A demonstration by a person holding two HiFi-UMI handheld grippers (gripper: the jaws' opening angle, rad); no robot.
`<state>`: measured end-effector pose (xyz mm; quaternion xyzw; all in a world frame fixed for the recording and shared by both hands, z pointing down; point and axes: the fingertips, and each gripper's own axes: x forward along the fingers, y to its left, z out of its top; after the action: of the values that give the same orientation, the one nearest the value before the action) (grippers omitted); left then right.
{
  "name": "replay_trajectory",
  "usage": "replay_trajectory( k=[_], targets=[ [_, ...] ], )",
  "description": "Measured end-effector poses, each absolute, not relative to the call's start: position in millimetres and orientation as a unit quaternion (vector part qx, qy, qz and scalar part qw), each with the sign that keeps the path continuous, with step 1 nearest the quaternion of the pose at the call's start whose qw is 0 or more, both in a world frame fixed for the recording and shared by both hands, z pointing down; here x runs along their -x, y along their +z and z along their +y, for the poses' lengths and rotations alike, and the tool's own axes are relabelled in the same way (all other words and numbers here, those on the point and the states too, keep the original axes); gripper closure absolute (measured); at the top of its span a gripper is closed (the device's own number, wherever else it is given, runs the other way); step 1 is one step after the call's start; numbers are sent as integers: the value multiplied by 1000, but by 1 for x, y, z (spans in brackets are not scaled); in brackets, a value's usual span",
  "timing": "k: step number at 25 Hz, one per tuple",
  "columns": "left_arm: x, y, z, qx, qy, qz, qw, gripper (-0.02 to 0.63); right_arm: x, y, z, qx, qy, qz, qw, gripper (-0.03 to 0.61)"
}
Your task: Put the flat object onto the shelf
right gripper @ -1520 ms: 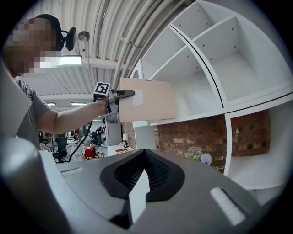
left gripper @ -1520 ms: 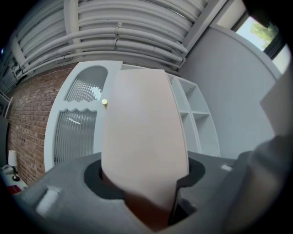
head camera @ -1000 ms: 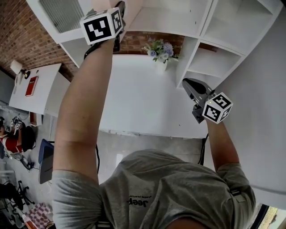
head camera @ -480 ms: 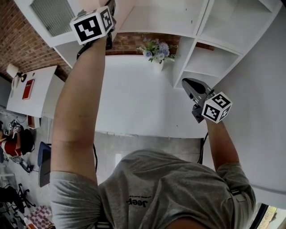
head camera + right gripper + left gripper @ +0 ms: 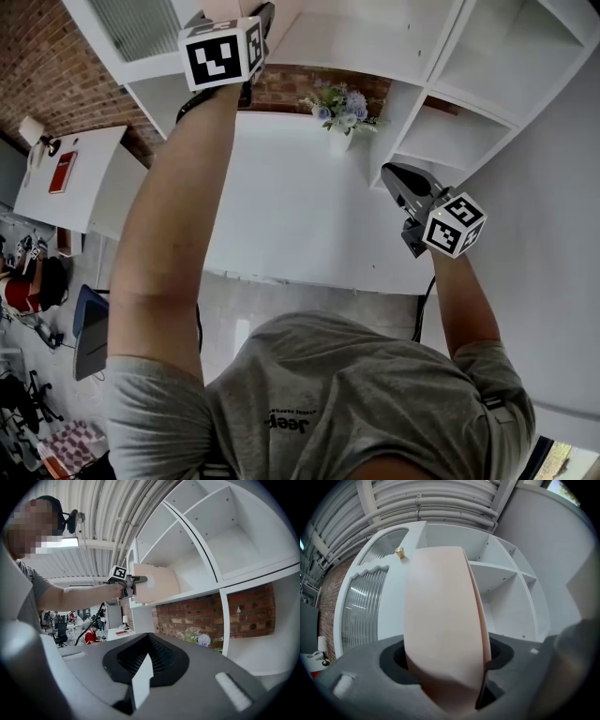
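The jaws of my left gripper (image 5: 446, 674) have just been opening and now stand wide and slack around the near end of the pink flat object (image 5: 440, 611). The object stands on edge between them, its far part resting on the white shelf (image 5: 201, 594), up at eleven o'clock in the head view. My right gripper (image 5: 397, 180) hangs at about three o'clock over the white surface (image 5: 300, 216), jaws closed together on nothing, well apart from the object, with the vase of flowers (image 5: 339, 105) at its eleven o'clock.
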<state>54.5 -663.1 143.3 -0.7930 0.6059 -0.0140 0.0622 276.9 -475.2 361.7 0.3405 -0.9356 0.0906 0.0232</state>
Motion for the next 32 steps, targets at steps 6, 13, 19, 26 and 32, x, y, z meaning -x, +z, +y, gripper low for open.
replay_trajectory(
  k=[6, 13, 19, 26, 32],
  targets=[
    [-55, 142, -647, 804, 1, 591, 62, 219, -262, 362, -479, -323, 89, -942, 25, 569],
    [-28, 140, -612, 813, 15, 580, 52, 207, -227, 357, -482, -289, 86, -953, 29, 569],
    [12, 147, -552, 825, 38, 562, 41, 212, -178, 353, -482, -241, 81, -966, 39, 569],
    [74, 182, -462, 830, 40, 556, 31, 344, -89, 353, -471, -153, 75, -984, 44, 569],
    [166, 232, -360, 778, 40, 627, 0, 516, 10, 352, -428, -64, 69, -994, 53, 569]
  ],
)
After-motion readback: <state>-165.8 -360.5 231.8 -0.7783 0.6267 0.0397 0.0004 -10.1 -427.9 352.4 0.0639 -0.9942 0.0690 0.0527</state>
